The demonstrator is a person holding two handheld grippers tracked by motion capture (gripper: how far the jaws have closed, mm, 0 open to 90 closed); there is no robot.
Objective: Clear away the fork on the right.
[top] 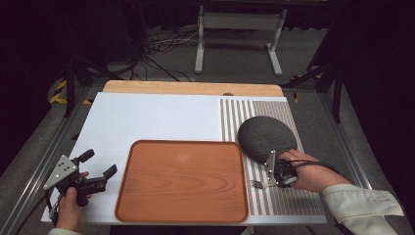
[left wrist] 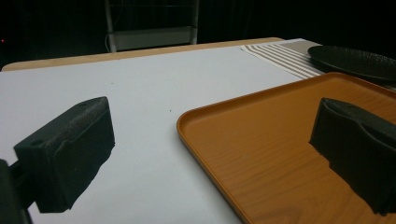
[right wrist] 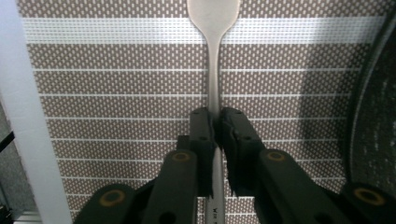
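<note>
Now we are holding a fork with our right claw: its two jaws are pressed together on the thin handle, and the tines are pointing away from us in the right gripper view. In the high view the fork is lying low over the striped mat, just in front of the dark round plate and to the right of the wooden tray. We cannot tell if it is already lifted or touching the mat. Our left claw is waiting with its jaws wide apart at the left edge of the tray, over the white surface. We judge that we are picking up the fork; next we need to raise it level and carry it, probably to the tray or plate.
</note>
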